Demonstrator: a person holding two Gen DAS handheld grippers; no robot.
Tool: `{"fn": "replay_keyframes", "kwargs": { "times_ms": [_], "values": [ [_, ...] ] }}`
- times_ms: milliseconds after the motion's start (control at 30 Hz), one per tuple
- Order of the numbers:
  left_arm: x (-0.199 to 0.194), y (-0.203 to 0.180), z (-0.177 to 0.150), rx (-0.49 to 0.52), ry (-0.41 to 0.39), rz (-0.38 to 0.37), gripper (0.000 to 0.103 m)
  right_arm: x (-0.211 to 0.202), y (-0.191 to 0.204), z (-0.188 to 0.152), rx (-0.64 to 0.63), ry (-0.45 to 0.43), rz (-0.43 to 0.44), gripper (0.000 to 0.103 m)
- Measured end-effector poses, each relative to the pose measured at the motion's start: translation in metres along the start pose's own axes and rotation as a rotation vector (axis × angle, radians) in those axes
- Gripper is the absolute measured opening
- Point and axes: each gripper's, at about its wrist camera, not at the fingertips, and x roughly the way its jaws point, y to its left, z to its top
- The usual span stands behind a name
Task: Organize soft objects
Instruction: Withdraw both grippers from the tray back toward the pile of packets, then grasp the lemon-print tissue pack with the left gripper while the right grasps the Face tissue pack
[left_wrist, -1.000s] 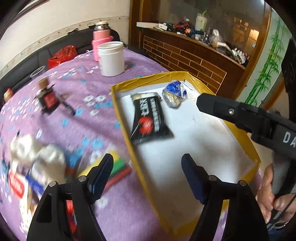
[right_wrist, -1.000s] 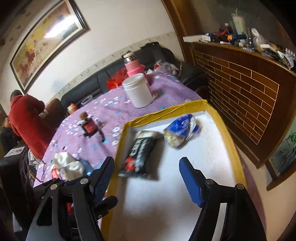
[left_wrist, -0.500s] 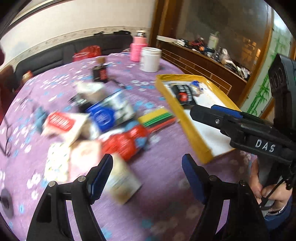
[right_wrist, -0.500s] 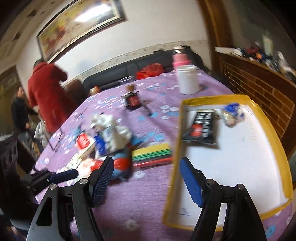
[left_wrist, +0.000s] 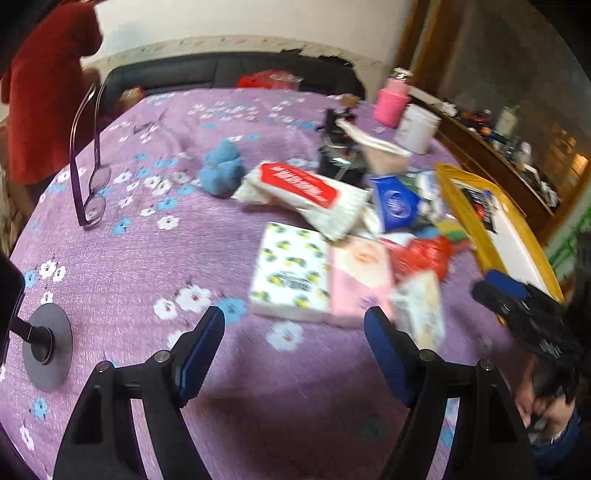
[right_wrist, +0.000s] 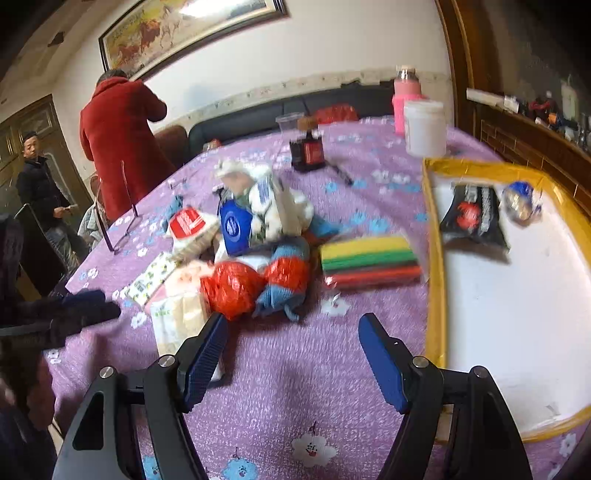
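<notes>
left wrist view first: left gripper (left_wrist: 293, 341) hangs over bare purple cloth, fingers spread with nothing between them. just ahead of the tips lie the lemon-print tissue pack (left_wrist: 290, 271) and a pink pack (left_wrist: 360, 275) touching it, and beyond those the red-label pack (left_wrist: 306, 192). right gripper (right_wrist: 291, 345) is spread and empty too, with the red bag (right_wrist: 231, 286) just past its left finger. the yellow-rimmed tray (right_wrist: 434, 295) sits off its right finger, holding a black packet (right_wrist: 472, 216) and a blue-white wrapper (right_wrist: 521, 201). looks like the reach for the next soft thing; next move wants one pack centred, then a gentle squeeze. a second ago both cameras looked down into the tray; now both face the pile.
</notes>
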Motion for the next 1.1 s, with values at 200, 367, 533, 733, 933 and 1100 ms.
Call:
{"fn": "replay_keyframes", "kwargs": {
  "times_ms": [200, 367, 533, 733, 933, 1100],
  "values": [
    [0.036, 0.001, 0.021, -0.005, 0.072, 0.05, 0.077, -0.001, -0.009, -0.001, 0.036, -0.007, 0.047, 0.078],
    [0.047, -0.006, 0.03, 0.028, 0.07, 0.115, 0.077, -0.004, -0.003, -0.001, 0.006, -0.021, 0.055, 0.078],
    [0.055, 0.006, 0.027, 0.021, 0.11, 0.177, 0.077, -0.003, -0.005, -0.001, 0.013, -0.016, 0.066, 0.078],
    [0.053, -0.003, 0.023, 0.061, 0.075, 0.183, 0.052, -0.004, -0.004, -0.001, 0.015, -0.022, 0.056, 0.078],
    [0.044, 0.012, 0.021, -0.034, 0.026, 0.075, 0.052, -0.007, -0.003, -0.002, 0.01, -0.032, 0.052, 0.079],
    [0.034, 0.017, 0.019, -0.073, -0.018, 0.019, 0.052, -0.009, 0.01, -0.003, -0.044, -0.035, 0.02, 0.081]
  ]
}}
